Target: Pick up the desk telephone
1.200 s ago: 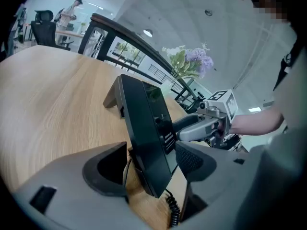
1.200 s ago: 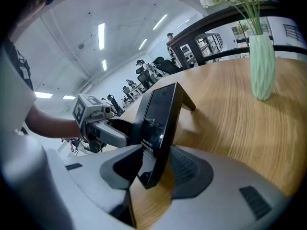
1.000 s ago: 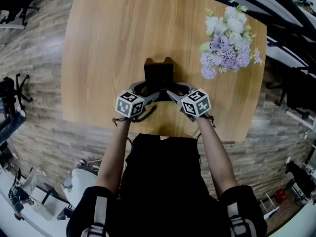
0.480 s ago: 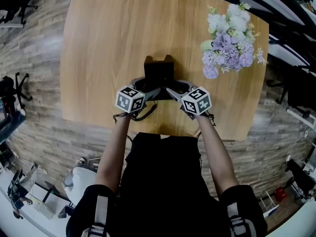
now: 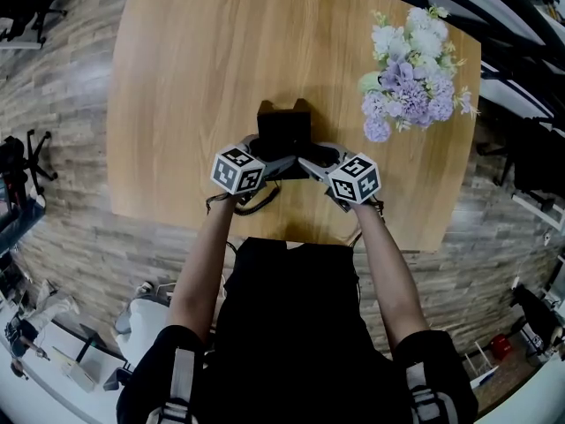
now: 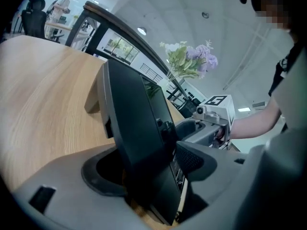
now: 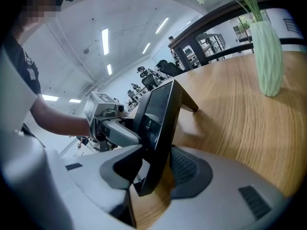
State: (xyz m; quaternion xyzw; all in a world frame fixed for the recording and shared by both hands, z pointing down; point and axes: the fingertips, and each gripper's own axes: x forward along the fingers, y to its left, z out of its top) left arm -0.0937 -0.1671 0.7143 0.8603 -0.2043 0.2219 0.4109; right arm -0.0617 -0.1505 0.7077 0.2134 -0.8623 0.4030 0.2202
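The black desk telephone (image 5: 284, 129) stands near the table's front edge on the wooden table (image 5: 194, 69). My left gripper (image 5: 268, 164) is shut on its left side and my right gripper (image 5: 309, 162) is shut on its right side. In the left gripper view the telephone (image 6: 136, 128) stands tilted between the jaws of the left gripper (image 6: 148, 171), its rear stand (image 6: 93, 102) on the wood. In the right gripper view the right gripper (image 7: 153, 171) pinches the edge of the telephone (image 7: 160, 114). The handset and keypad are hidden.
A bunch of white and purple flowers (image 5: 408, 69) in a pale green vase (image 7: 266, 56) stands on the table to the right of the telephone. The person's torso is close to the table's front edge (image 5: 291, 232). Office chairs and desks ring the table.
My left gripper has shifted a little forward and inward along the telephone's left side. The right gripper and the telephone have hardly moved.
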